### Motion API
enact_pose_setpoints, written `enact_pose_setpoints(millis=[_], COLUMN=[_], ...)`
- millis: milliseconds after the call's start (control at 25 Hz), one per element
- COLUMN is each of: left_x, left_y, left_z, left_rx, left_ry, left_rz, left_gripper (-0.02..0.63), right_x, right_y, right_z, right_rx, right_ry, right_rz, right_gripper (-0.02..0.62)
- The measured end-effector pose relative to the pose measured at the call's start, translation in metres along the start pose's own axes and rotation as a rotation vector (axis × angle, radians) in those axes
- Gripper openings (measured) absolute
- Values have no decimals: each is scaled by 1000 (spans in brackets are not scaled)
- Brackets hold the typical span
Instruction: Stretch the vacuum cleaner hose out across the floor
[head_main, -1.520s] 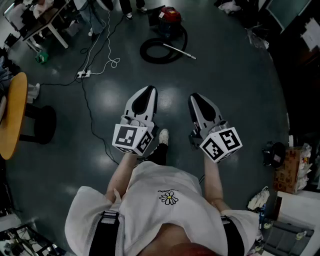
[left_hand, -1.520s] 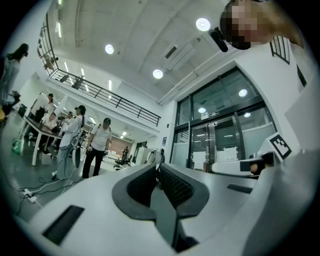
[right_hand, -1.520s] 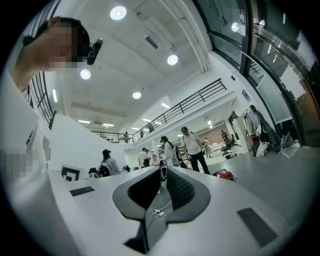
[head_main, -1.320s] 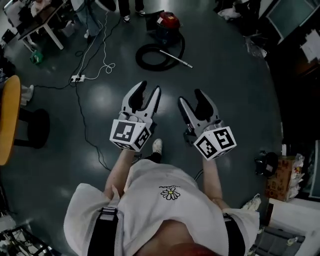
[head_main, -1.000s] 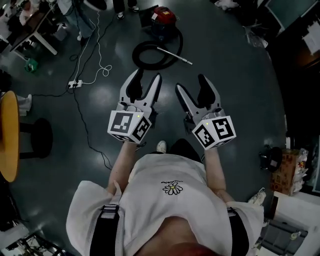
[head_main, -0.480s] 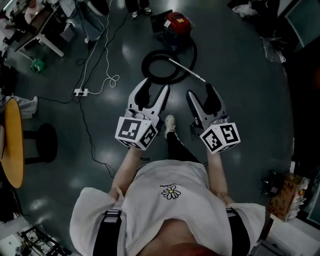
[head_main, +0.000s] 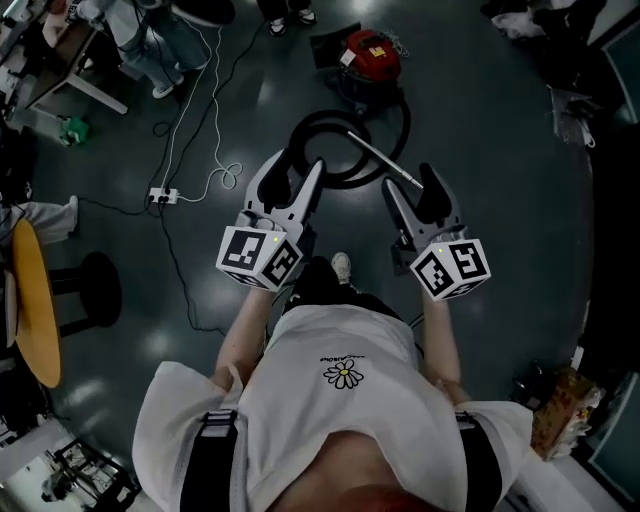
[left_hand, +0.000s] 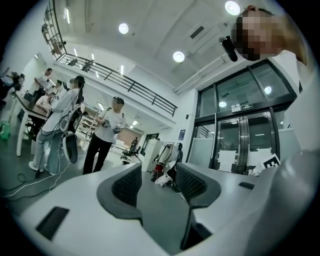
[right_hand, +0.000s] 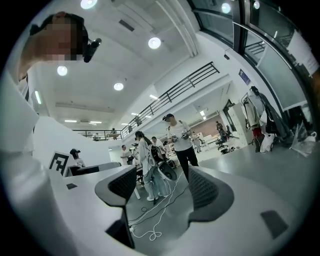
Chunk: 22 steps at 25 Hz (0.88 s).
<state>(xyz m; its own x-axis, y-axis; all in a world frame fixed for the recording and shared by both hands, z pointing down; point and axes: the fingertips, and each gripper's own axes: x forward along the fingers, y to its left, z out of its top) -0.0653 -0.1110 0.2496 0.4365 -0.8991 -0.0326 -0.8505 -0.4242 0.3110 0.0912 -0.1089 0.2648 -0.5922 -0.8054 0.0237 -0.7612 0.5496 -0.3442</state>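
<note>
Left gripper: the left gripper (head_main: 300, 165) has its two fingers (left_hand: 125, 186) apart. Nothing is between them; only the room shows through the gap.
Right gripper: the right gripper (head_main: 410, 182) has its fingers (right_hand: 207, 189) apart too, with nothing between them.
How they point: both point straight ahead, up in the air, not down at the floor.
Vacuum hose: the black vacuum hose (head_main: 298, 135) lies on the dark floor in a round loop. It is ahead of both sets of fingers and lower than them. Nothing touches it.
Metal tube: the shiny metal tube (head_main: 380, 158) at the hose's end lies on a slant across the loop. One end is in the loop and the other comes out toward the right gripper's fingers. In the head view that end looks just beside the right fingertips, but it is down on the floor.
Vacuum cleaner: the red vacuum cleaner (head_main: 372, 50) sits past the loop, farther from the fingers than the hose.
Long way of the tube: from the right fingers it runs away and to the left.
Nearer hand: the right gripper looks nearer the tube's end. The left gripper looks nearer the left side of the loop.
Step now: the hose is still curled up, so the stretching has likely not begun.
Next move needs: the fingers would likely have to tip down and go low to reach the tube or hose.
</note>
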Motion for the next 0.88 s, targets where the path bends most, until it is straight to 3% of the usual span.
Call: enact_pose_setpoints(millis=[200, 480, 680, 880], left_x=[59, 142, 201, 264], left_y=[43, 92, 132, 159], left_z=[-4, 9, -8, -65], left_rx=[25, 169, 161, 138], left_ry=[27, 38, 111, 212], left_rz=[-23, -127, -163, -171], left_gripper=[218, 218, 217, 217], right_x=[62, 146, 199, 245], right_y=[-25, -71, -114, -197], right_z=[10, 16, -1, -53], right_rx=[-53, -76, -99, -121], right_ry=[3, 44, 139, 321], right_rz=[-11, -93, -143, -155], right_gripper=[336, 336, 336, 336])
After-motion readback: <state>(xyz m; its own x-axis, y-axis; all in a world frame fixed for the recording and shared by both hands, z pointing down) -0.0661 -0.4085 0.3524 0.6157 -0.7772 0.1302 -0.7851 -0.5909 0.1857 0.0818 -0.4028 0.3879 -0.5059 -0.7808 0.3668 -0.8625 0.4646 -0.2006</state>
